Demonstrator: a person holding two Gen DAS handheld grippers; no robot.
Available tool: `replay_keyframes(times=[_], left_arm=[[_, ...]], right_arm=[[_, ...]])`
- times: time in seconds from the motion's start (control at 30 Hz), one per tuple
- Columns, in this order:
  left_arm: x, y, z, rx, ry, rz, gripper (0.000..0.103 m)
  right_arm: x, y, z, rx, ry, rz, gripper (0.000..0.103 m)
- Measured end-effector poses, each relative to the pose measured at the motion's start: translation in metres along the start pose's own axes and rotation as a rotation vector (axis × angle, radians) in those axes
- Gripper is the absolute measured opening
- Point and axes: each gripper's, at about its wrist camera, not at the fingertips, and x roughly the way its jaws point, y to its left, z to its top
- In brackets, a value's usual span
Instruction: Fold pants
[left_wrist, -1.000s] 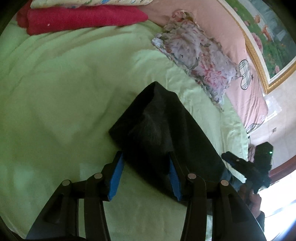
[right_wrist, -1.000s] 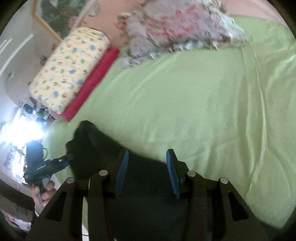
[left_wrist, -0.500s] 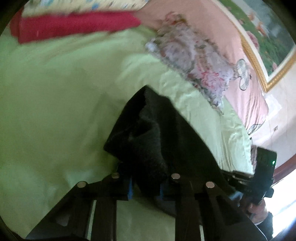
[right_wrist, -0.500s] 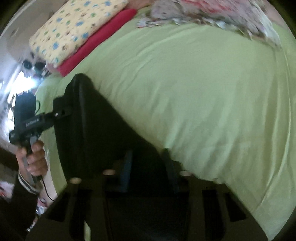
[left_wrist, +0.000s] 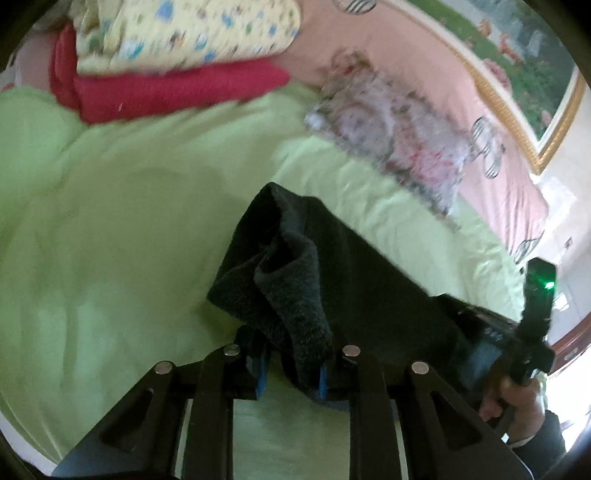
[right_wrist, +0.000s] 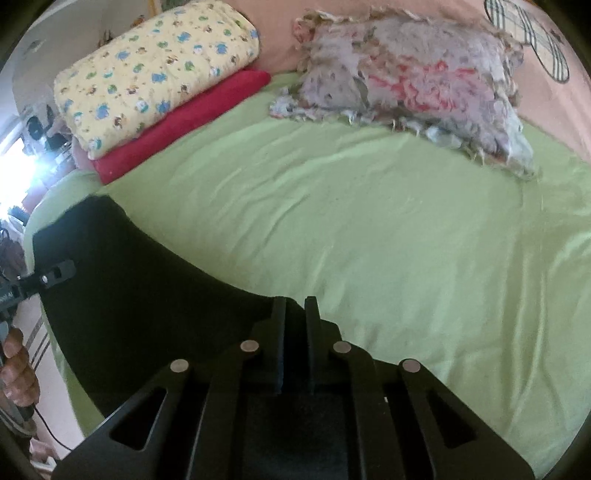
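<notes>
Left wrist view: a light green bedsheet (left_wrist: 122, 229), softly creased, runs to a pink headboard (left_wrist: 399, 70). The left gripper (left_wrist: 291, 376), jaws easing apart, pinches a bunched fold of the dark fuzzy pants (left_wrist: 295, 280).

Right wrist view: the right gripper (right_wrist: 295, 347) is clamped on the pants' edge (fabric flat, black). A yellow patterned quilt (right_wrist: 155, 70) sits on a red blanket (right_wrist: 184, 118); a frayed floral pillow (right_wrist: 410, 85) lies beyond.
</notes>
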Motion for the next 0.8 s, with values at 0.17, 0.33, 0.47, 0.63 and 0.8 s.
replay_keyframes(times=[0.17,0.33,0.47,0.63,0.8], left_arm=[[-0.017,0.003,-0.002,0.022,-0.027,0.053,0.041],[-0.052,0.0,0.001,0.036,-0.109,0.097,0.049],[-0.068,-0.019,0.005,0.062,-0.128,0.061,0.05],[-0.062,-0.07,0.006,0.152,-0.095,-0.041,0.06],[-0.038,-0.135,-0.005,0.286,-0.019,-0.141,0.06]], right_arm=[[-0.015,-0.007,-0.008,0.087,-0.031,0.028,0.051],[-0.07,-0.026,-0.023,0.162,-0.128,0.057,0.056],[-0.108,-0.041,-0.046,0.224,-0.176,0.05,0.057],[-0.15,-0.064,-0.084,0.305,-0.219,0.019,0.057],[-0.189,-0.09,-0.126,0.404,-0.246,-0.026,0.057]])
